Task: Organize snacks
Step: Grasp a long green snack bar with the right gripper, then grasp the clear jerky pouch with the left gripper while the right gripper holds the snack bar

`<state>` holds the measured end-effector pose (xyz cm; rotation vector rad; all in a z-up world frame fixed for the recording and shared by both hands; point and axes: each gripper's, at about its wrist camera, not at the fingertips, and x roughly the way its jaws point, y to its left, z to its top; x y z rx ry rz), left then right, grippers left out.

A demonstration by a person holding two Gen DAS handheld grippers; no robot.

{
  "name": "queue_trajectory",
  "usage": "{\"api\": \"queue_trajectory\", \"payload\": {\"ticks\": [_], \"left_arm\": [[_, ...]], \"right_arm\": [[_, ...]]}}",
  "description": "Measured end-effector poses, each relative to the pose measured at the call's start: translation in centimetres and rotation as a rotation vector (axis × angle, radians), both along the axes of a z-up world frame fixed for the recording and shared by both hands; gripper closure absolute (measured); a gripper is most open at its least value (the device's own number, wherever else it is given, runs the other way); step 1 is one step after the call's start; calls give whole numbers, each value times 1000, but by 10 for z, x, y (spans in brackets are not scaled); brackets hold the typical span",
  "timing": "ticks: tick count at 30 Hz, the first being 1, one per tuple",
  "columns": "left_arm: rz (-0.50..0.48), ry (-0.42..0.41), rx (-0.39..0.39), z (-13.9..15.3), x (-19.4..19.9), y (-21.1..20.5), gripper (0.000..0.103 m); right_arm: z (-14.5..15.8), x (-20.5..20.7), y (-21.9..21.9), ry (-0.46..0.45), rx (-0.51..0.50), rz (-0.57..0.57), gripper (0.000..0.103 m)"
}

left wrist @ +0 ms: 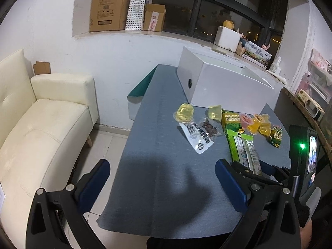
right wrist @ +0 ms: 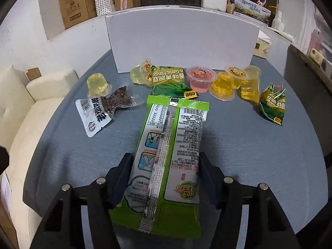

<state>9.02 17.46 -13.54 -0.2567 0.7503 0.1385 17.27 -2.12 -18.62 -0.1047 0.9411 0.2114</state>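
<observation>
My right gripper (right wrist: 164,166) is shut on a long green-and-white snack packet (right wrist: 168,151), held back side up above the grey table; the packet also shows in the left wrist view (left wrist: 245,151). Beyond it lie a green garlic pea bag (right wrist: 168,81), a dried-meat pouch (right wrist: 103,108), a small green pea bag (right wrist: 272,104), a pink jelly cup (right wrist: 199,78) and several yellow jelly cups (right wrist: 223,86). A white box (right wrist: 182,43) stands behind them. My left gripper (left wrist: 161,176) is open and empty over the table's near left part.
The grey table cover (left wrist: 166,176) ends at a near edge and a left edge. A cream sofa (left wrist: 37,124) stands to the left. A dark wooden shelf edge (right wrist: 307,70) is on the right. Cardboard boxes (left wrist: 110,6) sit on the window sill.
</observation>
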Motion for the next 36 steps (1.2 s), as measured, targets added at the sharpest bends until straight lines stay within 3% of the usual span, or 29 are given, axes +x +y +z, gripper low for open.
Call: {"api": "queue_trajectory", "payload": {"ticks": [7, 11, 15, 18, 27, 30, 32, 36], "left_arm": [[-45, 7, 26, 3, 15, -17, 0], [-173, 1, 28, 6, 36, -33, 0], [-289, 35, 129, 5, 67, -54, 0], [-331, 59, 147, 1, 90, -62, 0], [-289, 159, 147, -46, 144, -71, 0], [-294, 176, 182, -59, 152, -72, 0], [-283, 177, 140, -60, 154, -66, 0], [-263, 185, 145, -61, 157, -63, 0]], "right_arm": [[32, -9, -20, -97, 26, 6, 37], [61, -14, -41, -163, 31, 17, 37], [79, -18, -61, -216, 26, 4, 37], [87, -20, -80, -225, 31, -22, 37], [88, -26, -127, -205, 48, -114, 37], [85, -26, -128, -190, 44, -109, 37], [83, -26, -126, -187, 39, -105, 37], [80, -24, -124, -178, 42, -95, 37]]}}
